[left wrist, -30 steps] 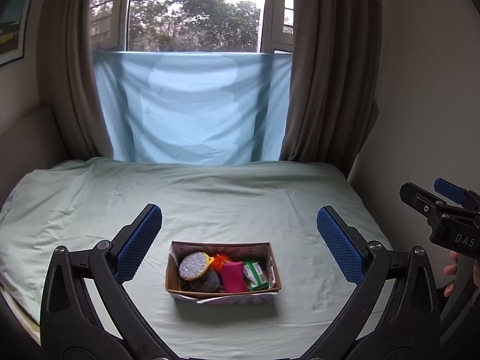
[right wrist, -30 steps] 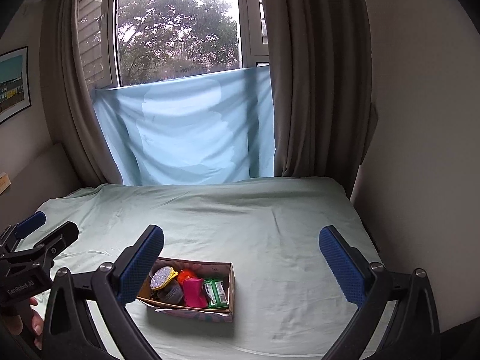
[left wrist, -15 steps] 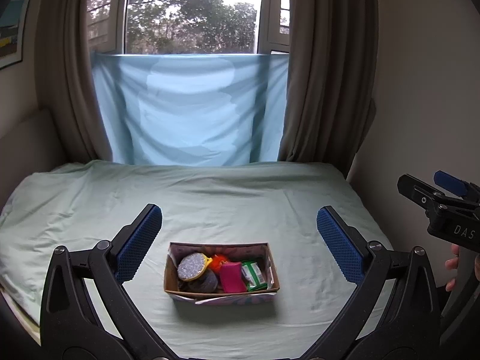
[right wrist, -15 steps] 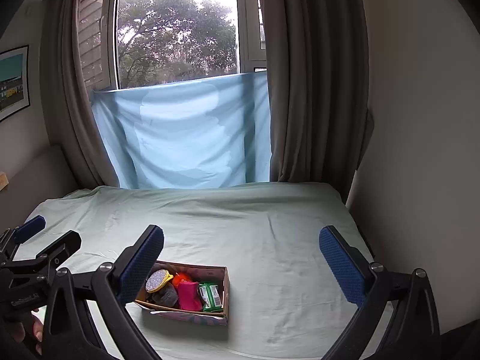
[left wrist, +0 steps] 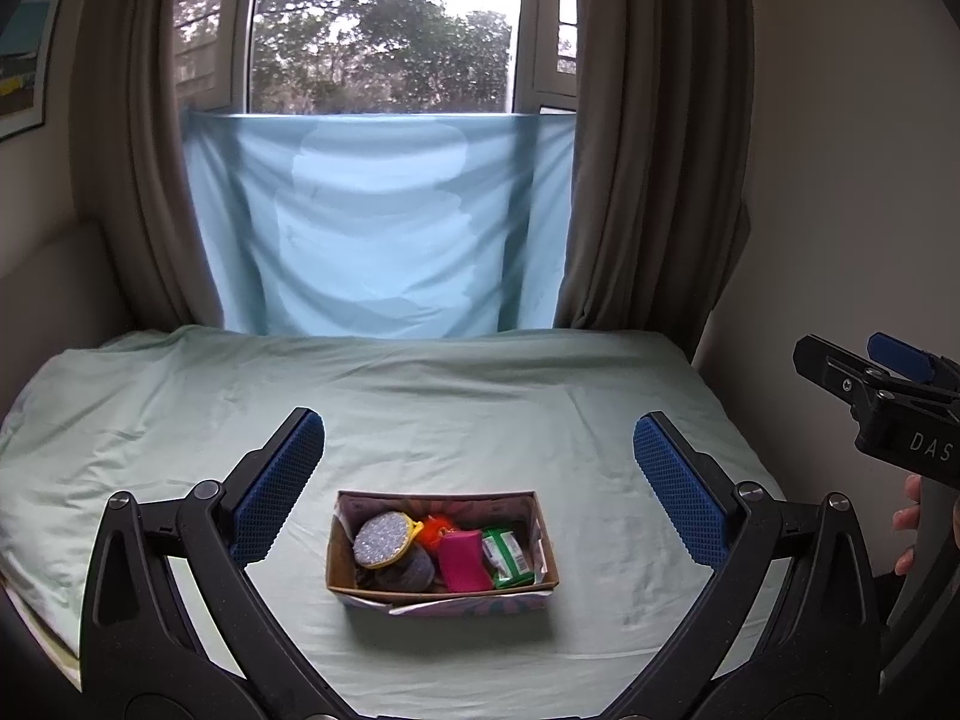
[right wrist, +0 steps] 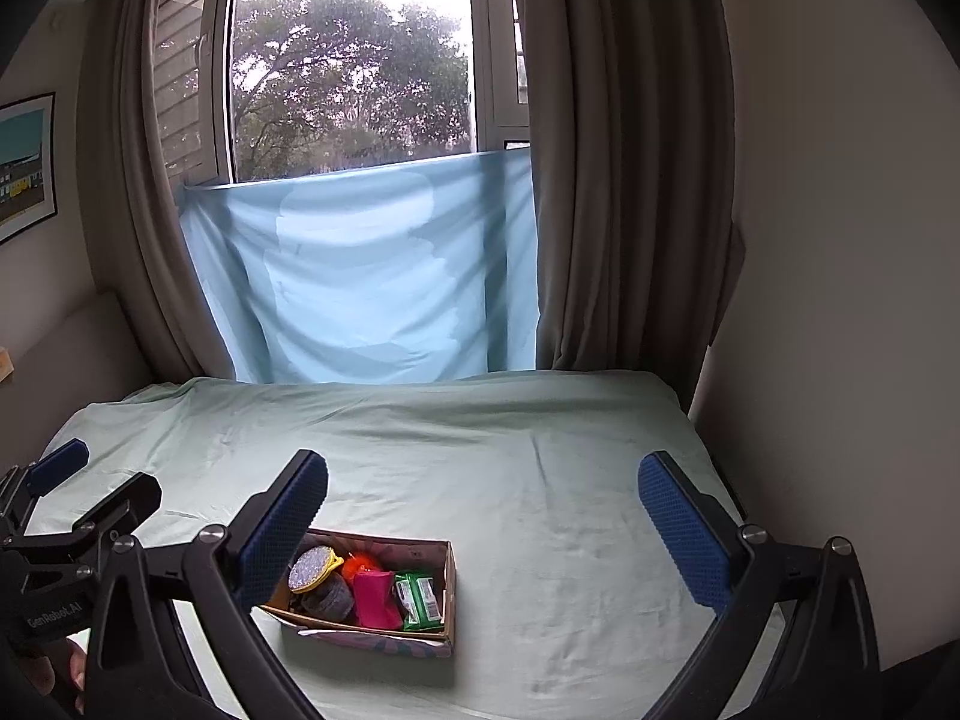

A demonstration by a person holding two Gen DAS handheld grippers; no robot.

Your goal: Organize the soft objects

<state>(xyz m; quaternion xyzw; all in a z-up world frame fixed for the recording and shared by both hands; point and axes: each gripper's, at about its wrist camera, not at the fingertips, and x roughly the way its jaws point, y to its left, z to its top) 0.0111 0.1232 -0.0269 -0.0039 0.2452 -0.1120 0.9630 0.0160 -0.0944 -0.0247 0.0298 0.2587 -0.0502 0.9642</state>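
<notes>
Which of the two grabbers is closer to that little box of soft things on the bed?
Left, by a little. The left gripper hangs open, lined up with the box centred between its fingers. The right gripper, also open, sits off to the box's right side.

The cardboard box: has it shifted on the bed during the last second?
No. The cardboard box lies at the same spot on the green bed sheet, with the same gap to the sheet's far edge below the blue cloth.
</notes>
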